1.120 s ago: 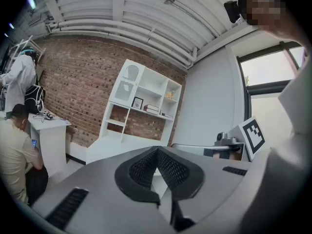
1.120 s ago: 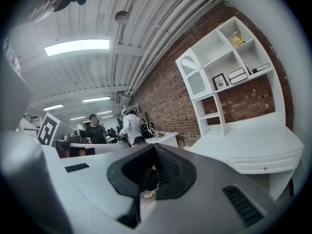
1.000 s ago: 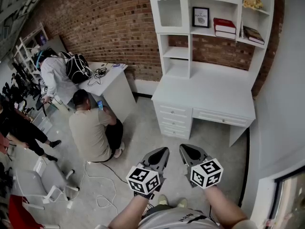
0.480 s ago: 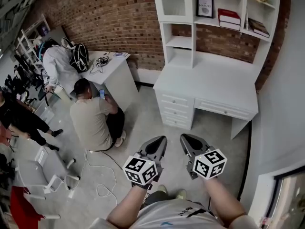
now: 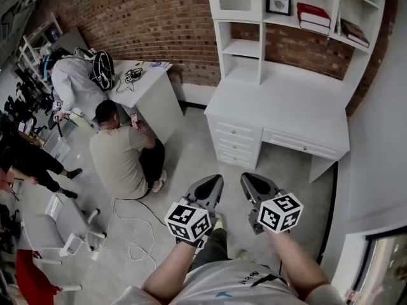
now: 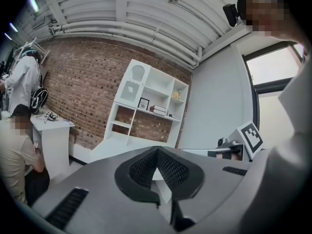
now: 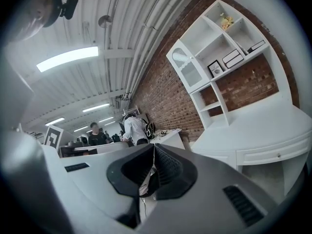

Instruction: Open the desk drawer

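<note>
brick wall [image 5: 140, 24] behind white desk [image 5: 280, 114], closed drawer [image 5: 299, 145]

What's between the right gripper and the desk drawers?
Nothing but bare grey floor. In the head view, the shut right gripper hangs short of the desk drawers, with no object in that stretch.

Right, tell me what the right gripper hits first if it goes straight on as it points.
Most likely the small white table by the brick wall: the right gripper, shut and empty, aims left of the desk. The way there looks free, though depth is hard to judge.
</note>
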`<state>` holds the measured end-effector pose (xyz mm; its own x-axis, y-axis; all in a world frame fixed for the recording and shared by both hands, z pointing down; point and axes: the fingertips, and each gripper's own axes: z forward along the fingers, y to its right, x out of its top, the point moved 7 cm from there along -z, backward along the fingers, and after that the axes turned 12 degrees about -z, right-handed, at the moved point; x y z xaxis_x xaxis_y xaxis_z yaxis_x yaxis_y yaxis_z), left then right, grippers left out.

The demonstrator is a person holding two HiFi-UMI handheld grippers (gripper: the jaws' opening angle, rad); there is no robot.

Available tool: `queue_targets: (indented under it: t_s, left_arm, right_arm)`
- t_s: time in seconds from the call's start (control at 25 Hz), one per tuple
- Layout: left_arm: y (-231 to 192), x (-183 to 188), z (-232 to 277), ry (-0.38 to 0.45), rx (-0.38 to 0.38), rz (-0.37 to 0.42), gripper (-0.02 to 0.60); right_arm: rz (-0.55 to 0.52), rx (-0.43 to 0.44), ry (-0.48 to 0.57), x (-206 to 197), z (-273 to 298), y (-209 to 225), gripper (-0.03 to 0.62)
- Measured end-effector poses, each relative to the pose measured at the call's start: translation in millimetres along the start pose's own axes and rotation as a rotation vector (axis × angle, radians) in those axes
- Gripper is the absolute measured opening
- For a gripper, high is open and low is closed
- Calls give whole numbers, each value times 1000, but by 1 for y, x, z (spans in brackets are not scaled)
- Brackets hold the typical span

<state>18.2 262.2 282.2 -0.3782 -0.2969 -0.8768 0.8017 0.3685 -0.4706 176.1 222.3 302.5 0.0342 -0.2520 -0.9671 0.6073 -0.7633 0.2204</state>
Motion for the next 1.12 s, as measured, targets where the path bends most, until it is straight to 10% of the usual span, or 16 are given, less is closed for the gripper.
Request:
queue_targets:
  t_s: [1.12]
  left_arm:
    - [-264, 20, 250, -141, -90, -19, 12]
  right_arm:
    - [309, -281, -173, -97, 292, 216, 21]
